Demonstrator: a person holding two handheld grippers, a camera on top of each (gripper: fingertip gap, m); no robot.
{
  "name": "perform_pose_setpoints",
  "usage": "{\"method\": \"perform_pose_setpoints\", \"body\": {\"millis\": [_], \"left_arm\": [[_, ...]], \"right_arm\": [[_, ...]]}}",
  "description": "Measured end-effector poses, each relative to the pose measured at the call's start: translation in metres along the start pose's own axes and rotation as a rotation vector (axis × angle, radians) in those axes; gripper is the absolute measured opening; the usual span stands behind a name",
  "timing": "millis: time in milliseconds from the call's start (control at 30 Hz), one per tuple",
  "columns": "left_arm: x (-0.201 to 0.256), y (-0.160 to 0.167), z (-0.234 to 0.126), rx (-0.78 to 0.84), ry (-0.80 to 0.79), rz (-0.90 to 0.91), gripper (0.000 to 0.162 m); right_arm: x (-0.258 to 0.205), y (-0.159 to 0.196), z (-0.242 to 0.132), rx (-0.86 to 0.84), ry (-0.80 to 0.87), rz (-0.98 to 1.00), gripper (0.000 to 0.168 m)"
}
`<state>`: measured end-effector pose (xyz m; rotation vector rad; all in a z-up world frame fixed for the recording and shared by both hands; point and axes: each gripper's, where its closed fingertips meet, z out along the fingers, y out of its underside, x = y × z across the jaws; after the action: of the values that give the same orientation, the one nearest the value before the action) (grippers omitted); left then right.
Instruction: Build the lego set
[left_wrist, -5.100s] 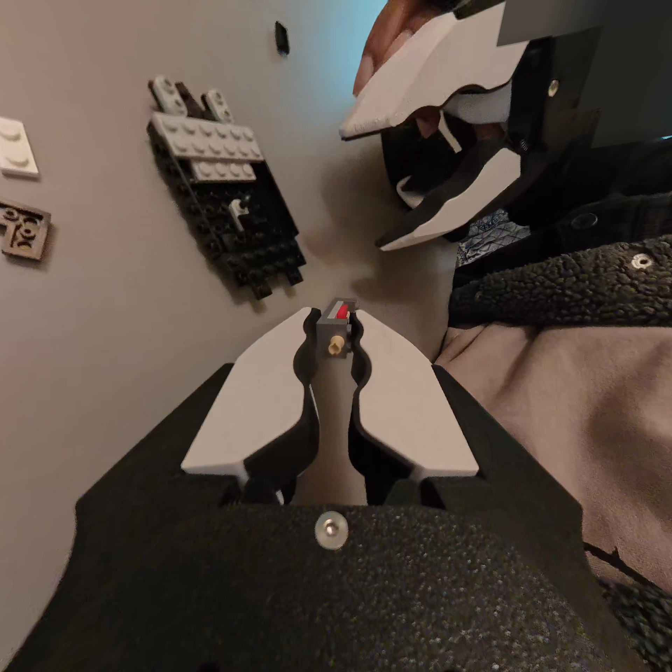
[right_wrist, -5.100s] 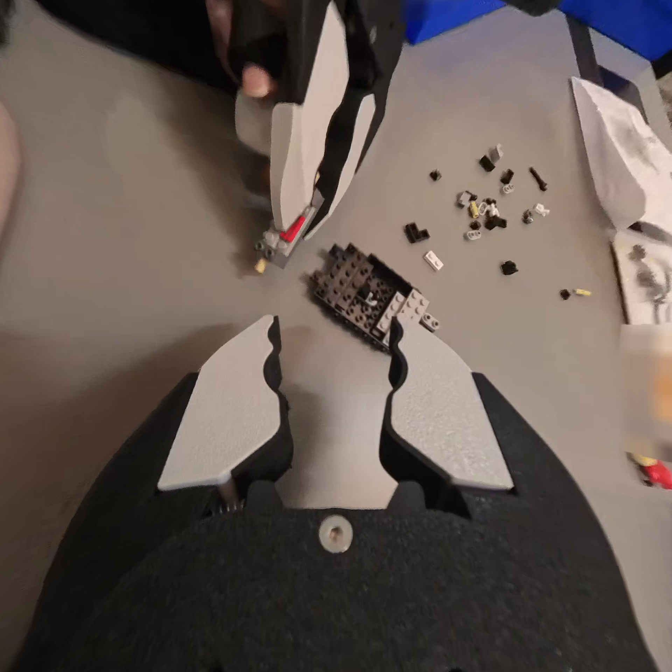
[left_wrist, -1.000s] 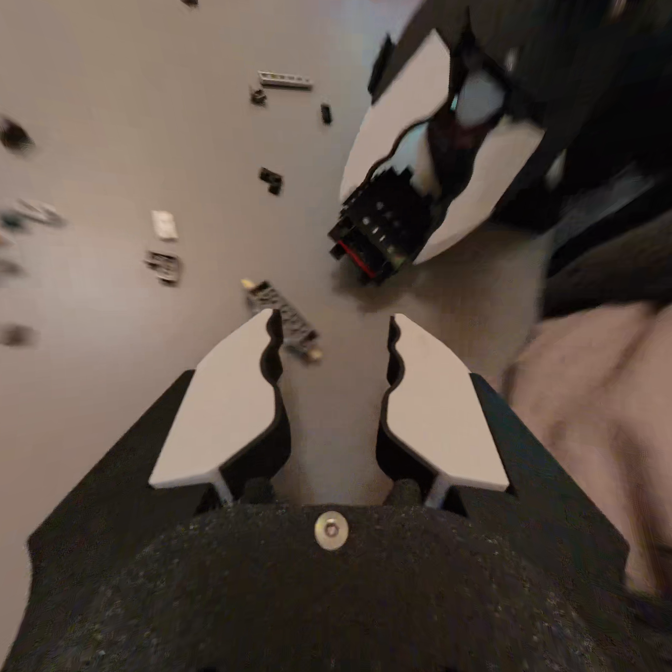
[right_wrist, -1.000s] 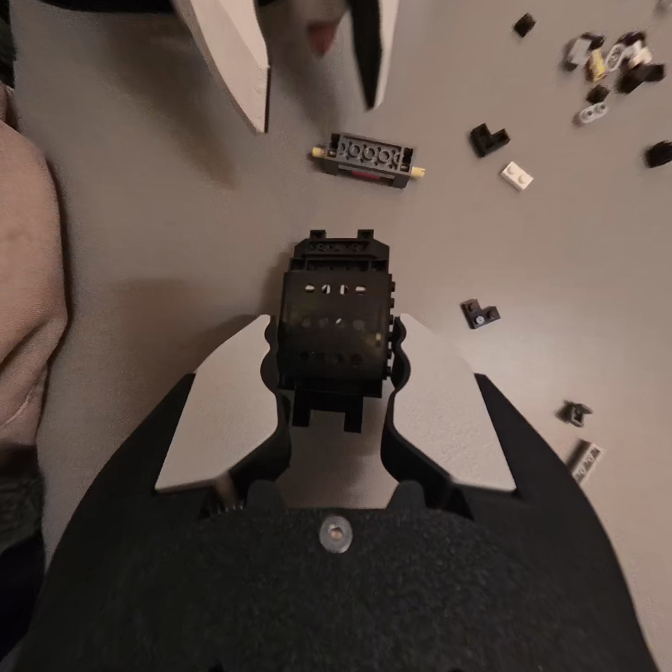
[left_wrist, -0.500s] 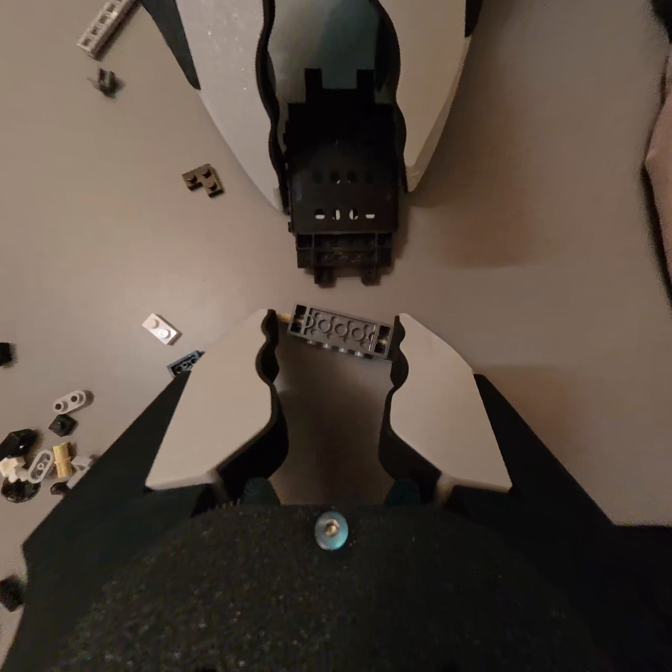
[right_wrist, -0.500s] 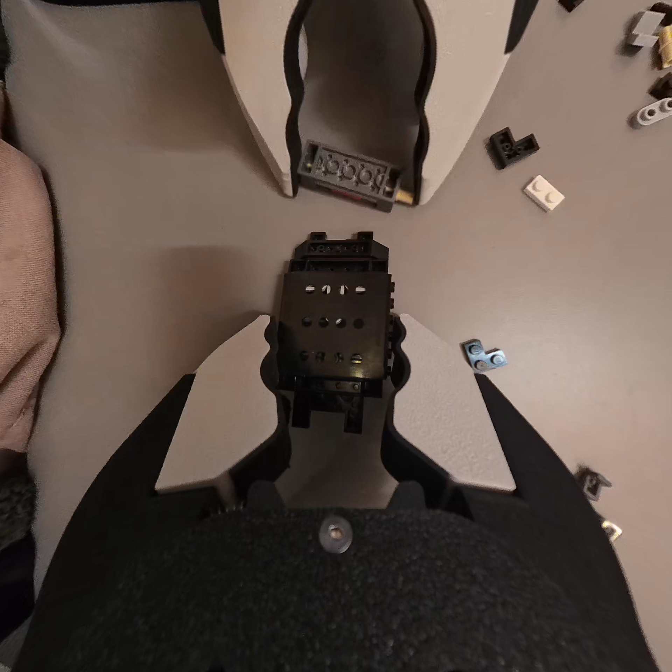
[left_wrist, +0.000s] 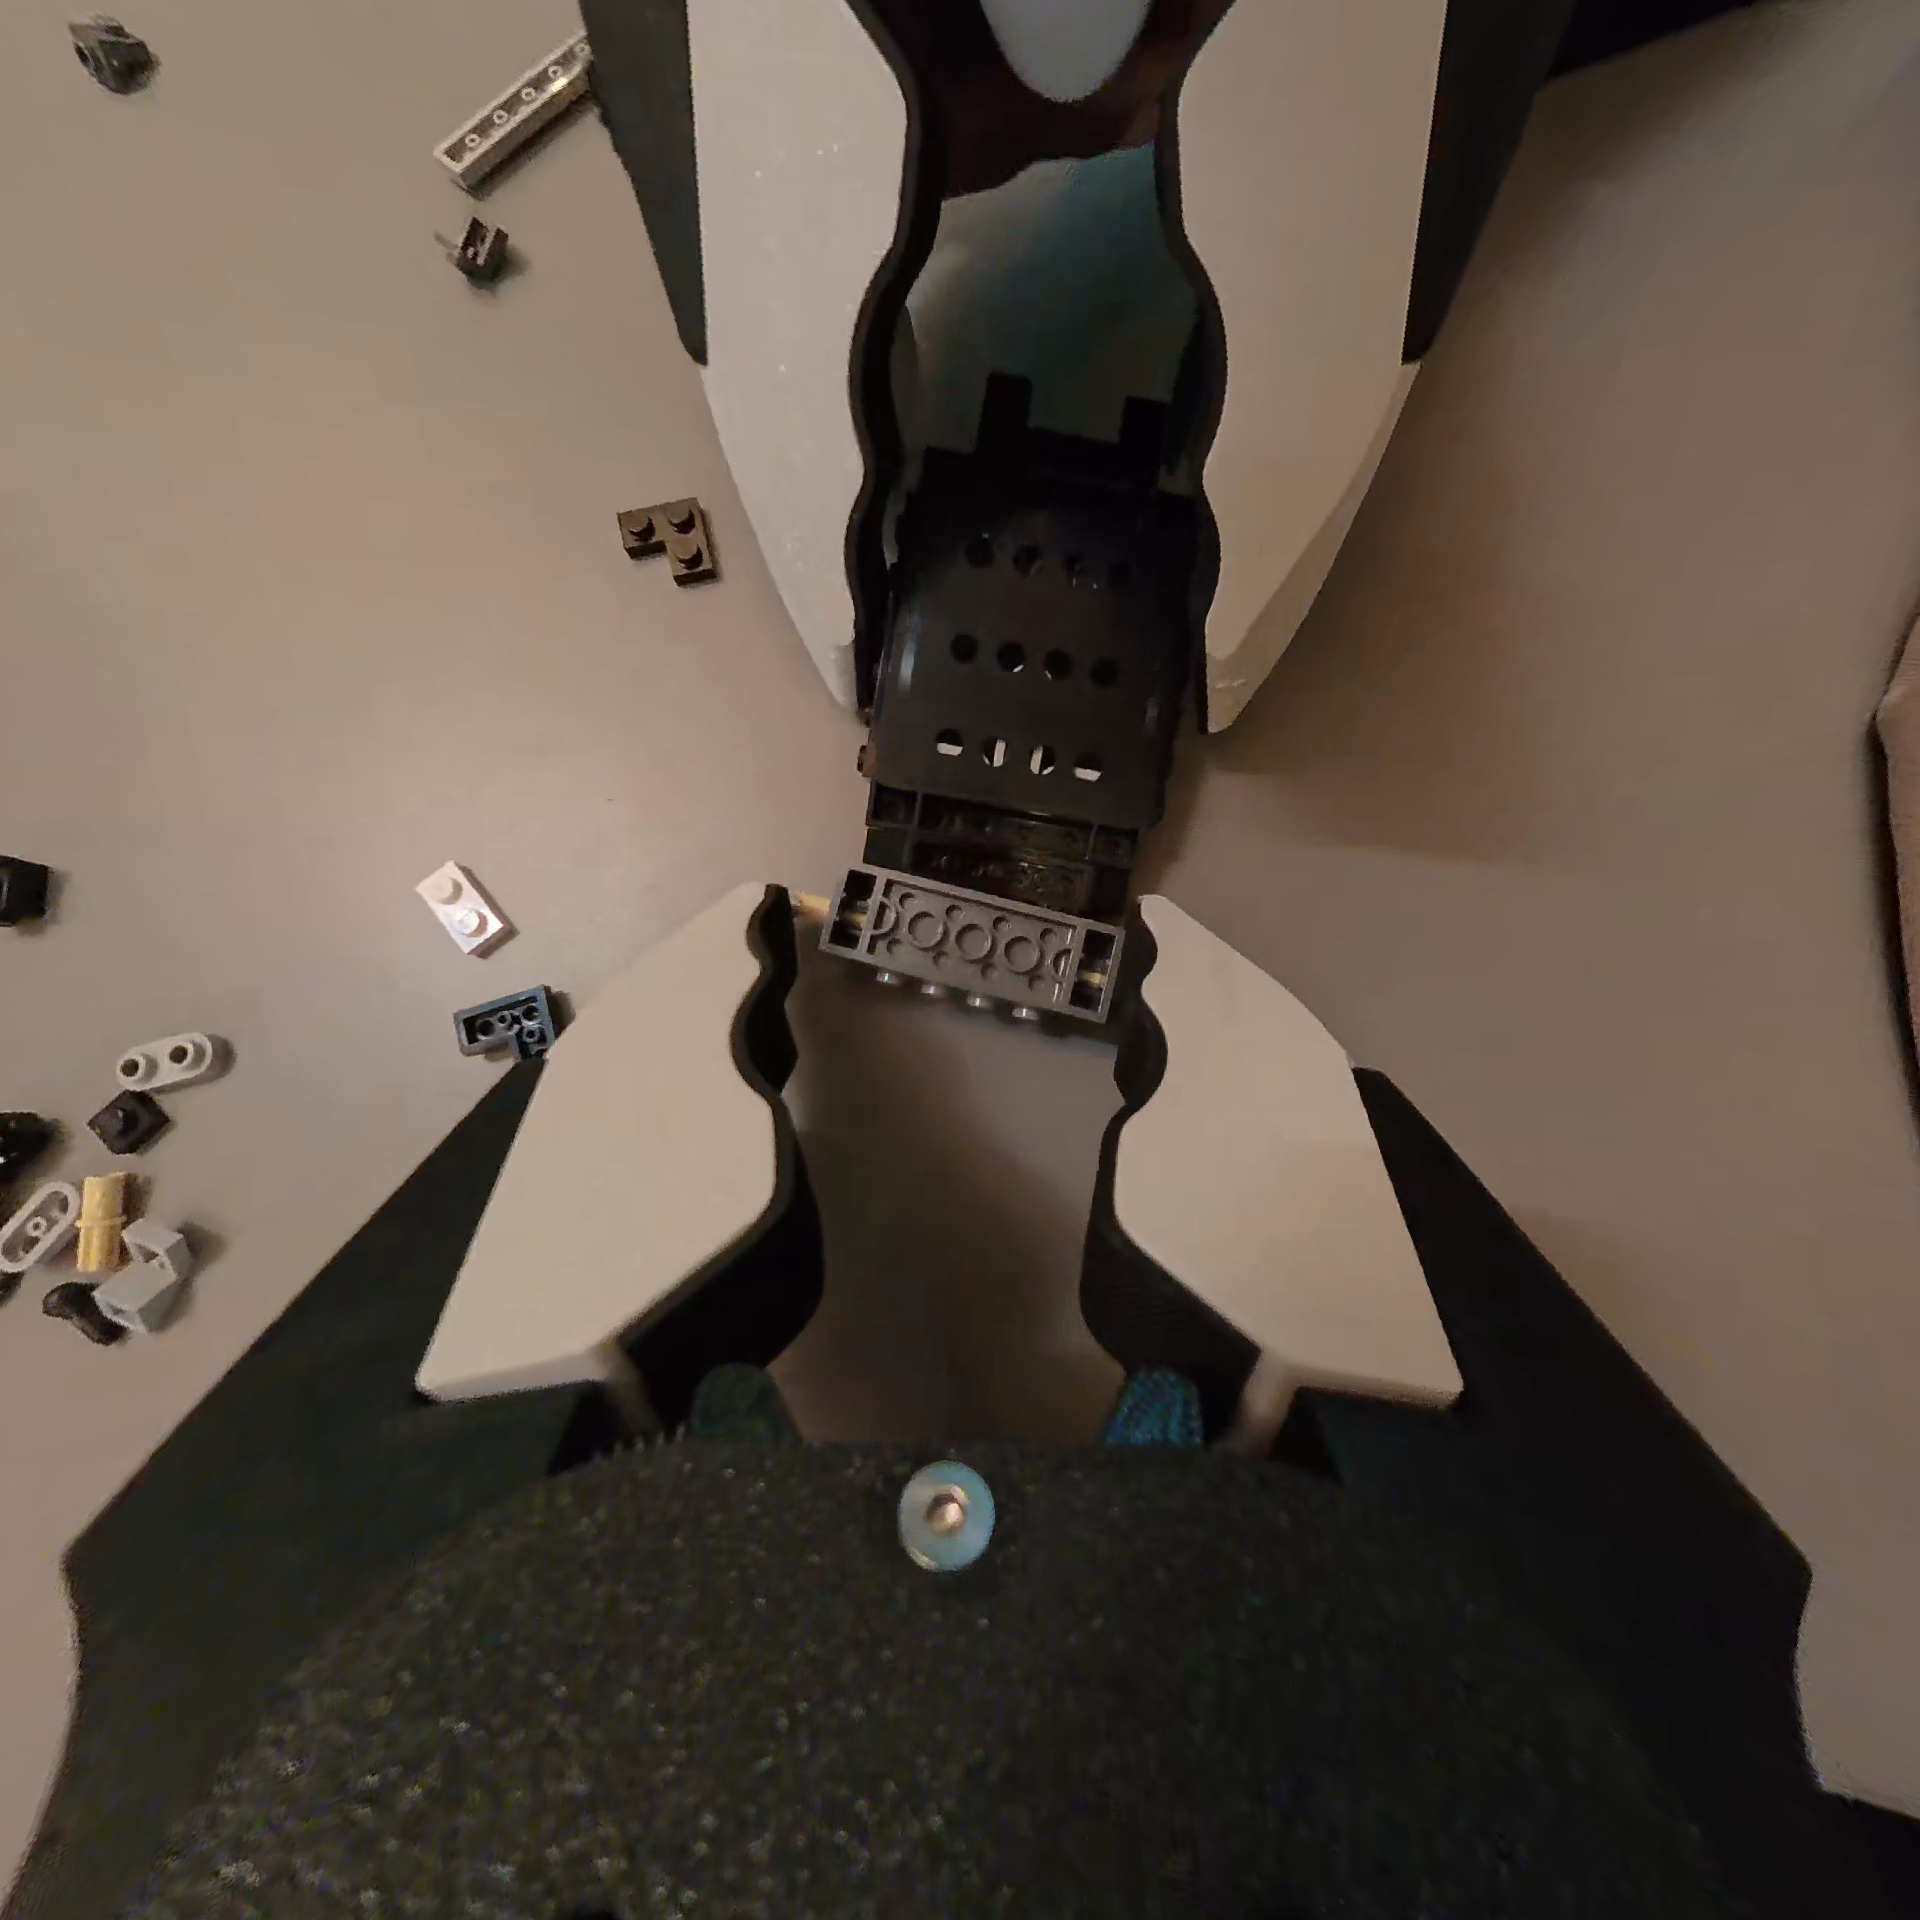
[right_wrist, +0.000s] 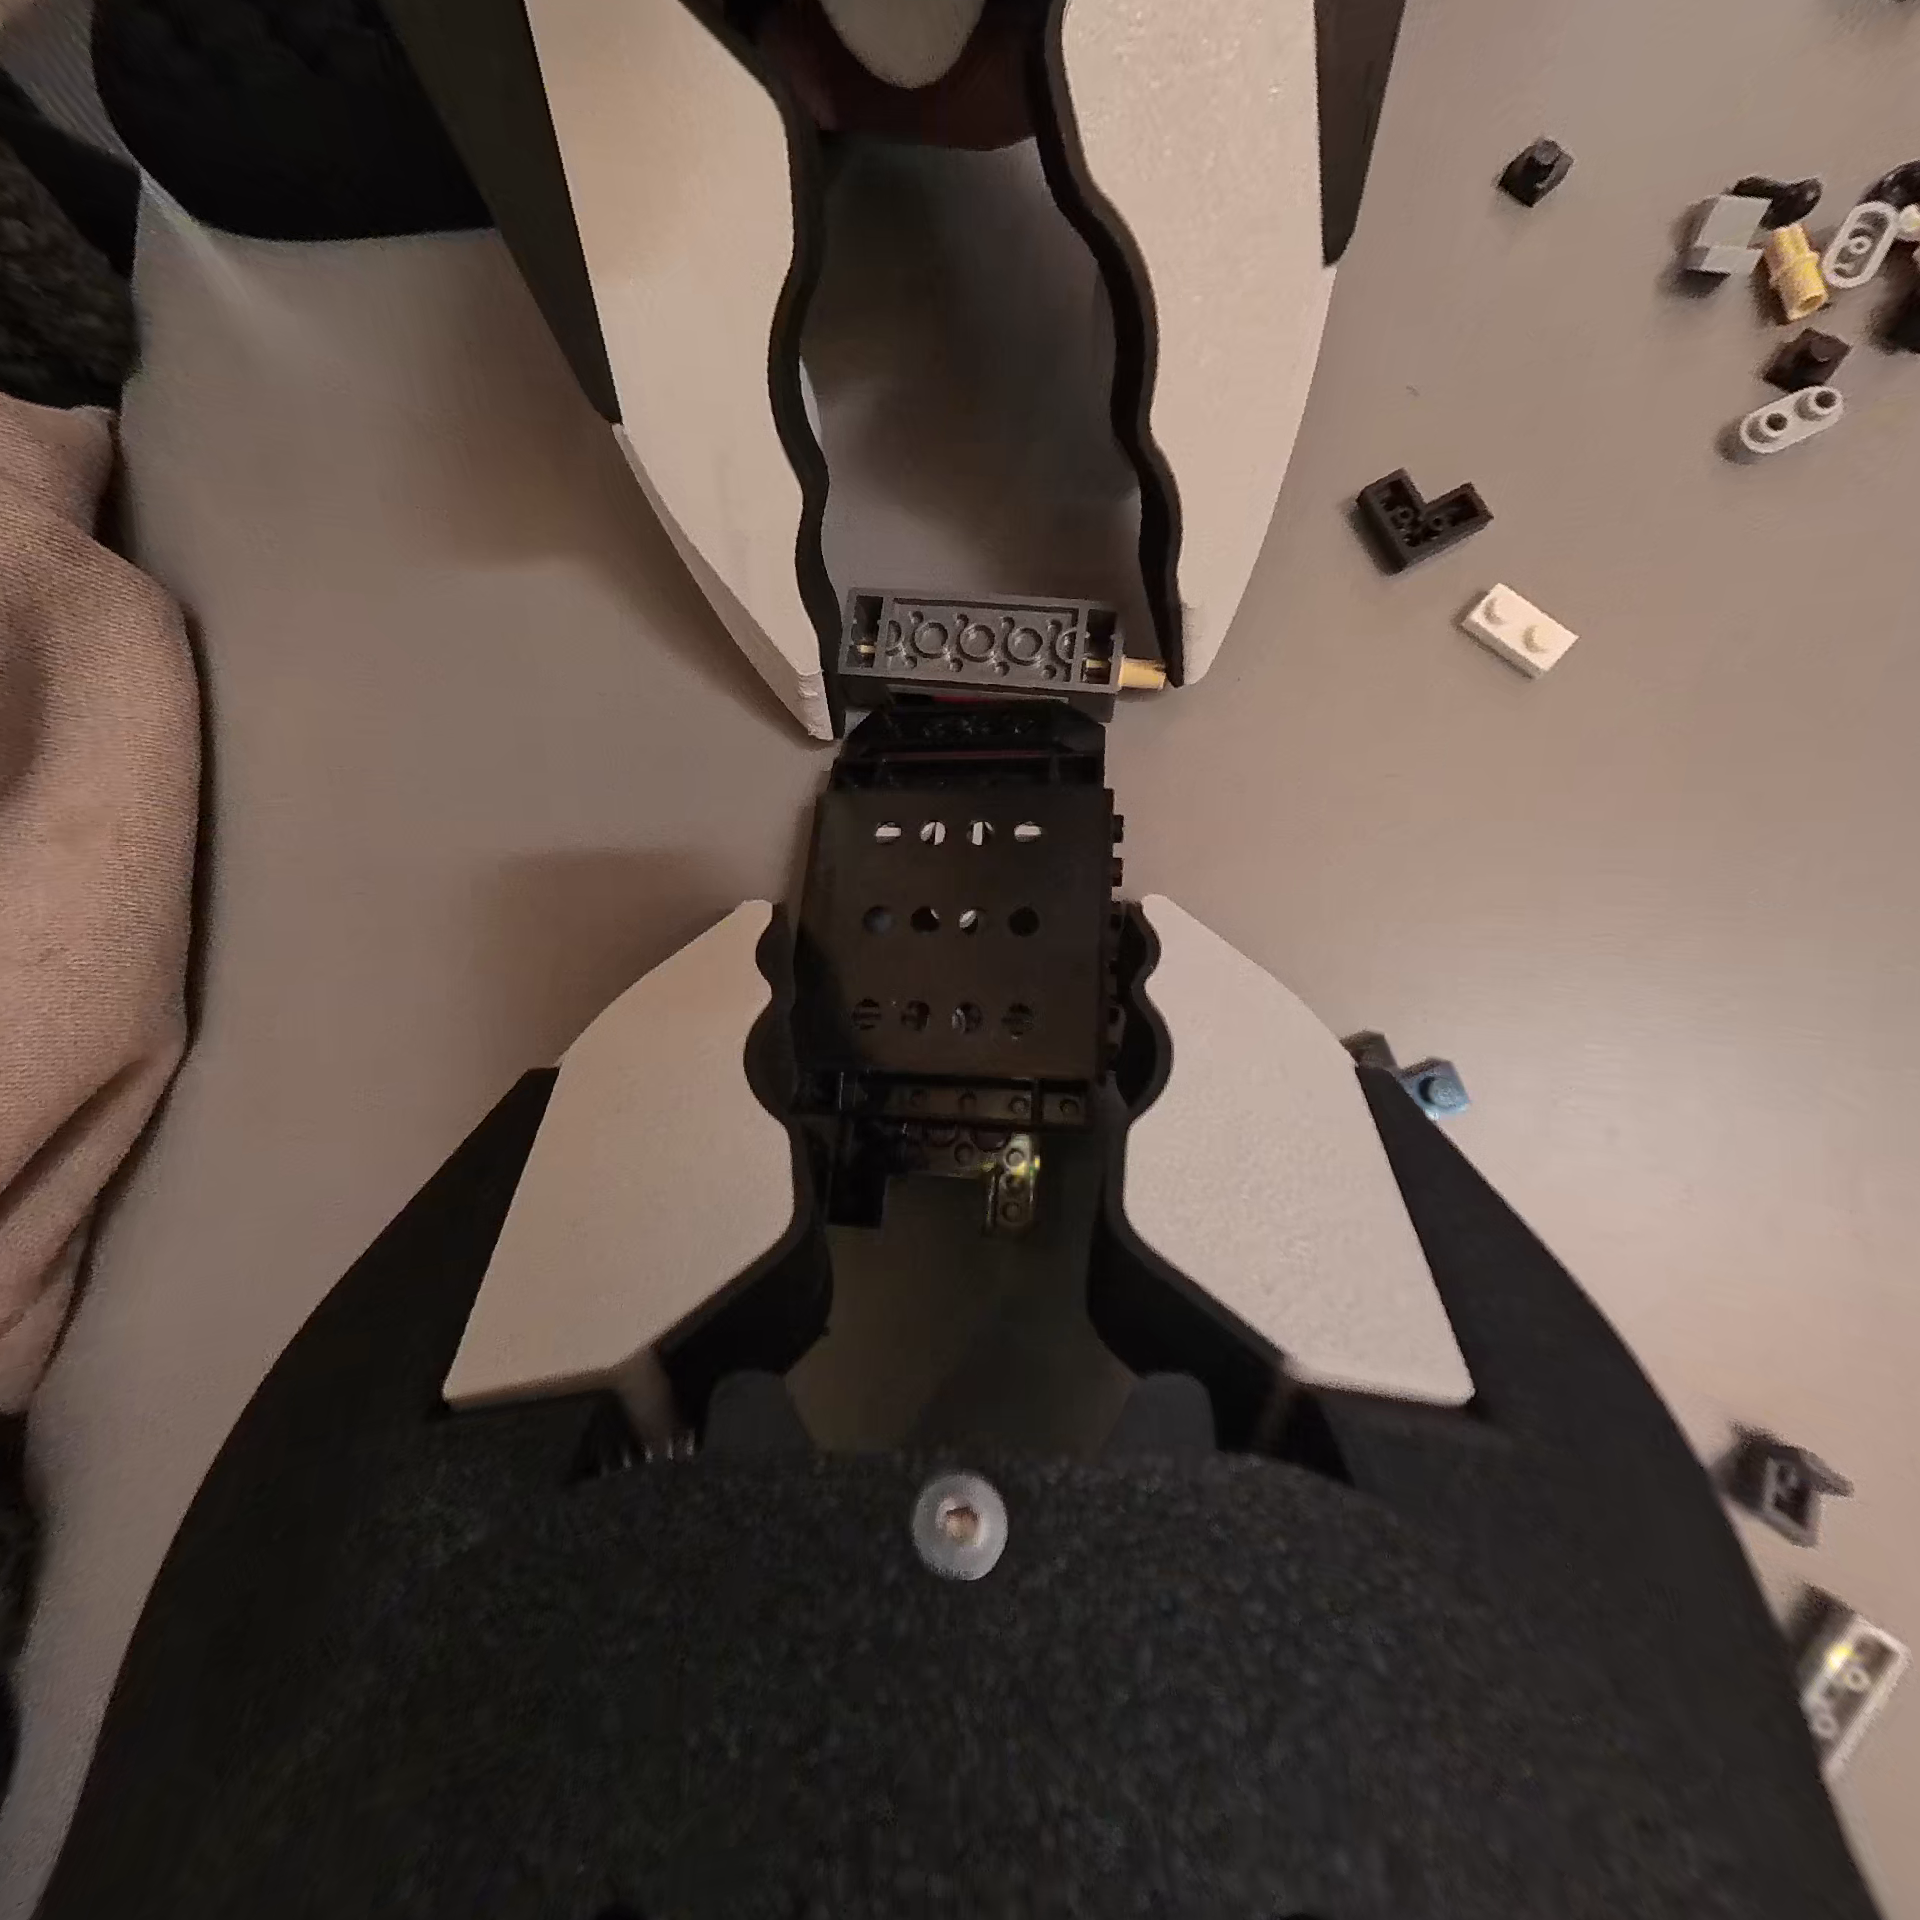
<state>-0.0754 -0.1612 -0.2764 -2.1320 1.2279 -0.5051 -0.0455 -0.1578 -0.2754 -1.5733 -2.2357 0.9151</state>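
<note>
Surface: grey tabletop (left_wrist: 312, 520) carried everything, with loose pieces scattered along one side.
Right gripper (right_wrist: 956, 925): pinched the black assembly (right_wrist: 956, 925) by its sides, just above the table.
Left gripper (left_wrist: 961, 914): fingers pressed on the ends of the dark grey brick (left_wrist: 971, 951), underside up.
Join: brick touched the assembly's front end.
Small parts: white plate (left_wrist: 464, 908) and black corner plate (left_wrist: 670, 540) lay apart.

the right gripper (right_wrist: 956, 935) clamps the black assembly (right_wrist: 956, 925), the grey brick (right_wrist: 982, 646) touching its far end.
</note>
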Motion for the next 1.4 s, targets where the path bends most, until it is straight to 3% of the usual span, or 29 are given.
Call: {"method": "perform_pose_setpoints", "body": {"millis": [333,567,867,1167,1400], "left_arm": [[0.004,0.003,-0.004,0.015,0.014,0.001,0.071],[-0.001,0.007,-0.020,0.066,0.119,-0.234,0.051],[0.006,0.005,-0.025,0.079,0.292,-0.480,0.041],[0.020,0.015,-0.026,-0.025,0.250,-0.435,0.034],[0.025,-0.008,-0.024,0.057,0.166,-0.318,0.036]], "right_arm": [[0.001,0.000,0.000,0.055,0.042,-0.030,0.060],[0.003,-0.002,-0.002,0.107,0.061,-0.062,0.060],[0.000,-0.003,0.001,0.131,0.068,-0.105,0.060],[-0.005,0.002,0.002,0.042,0.057,-0.080,0.060],[-0.007,0.002,0.004,0.021,0.070,-0.064,0.060]]}}
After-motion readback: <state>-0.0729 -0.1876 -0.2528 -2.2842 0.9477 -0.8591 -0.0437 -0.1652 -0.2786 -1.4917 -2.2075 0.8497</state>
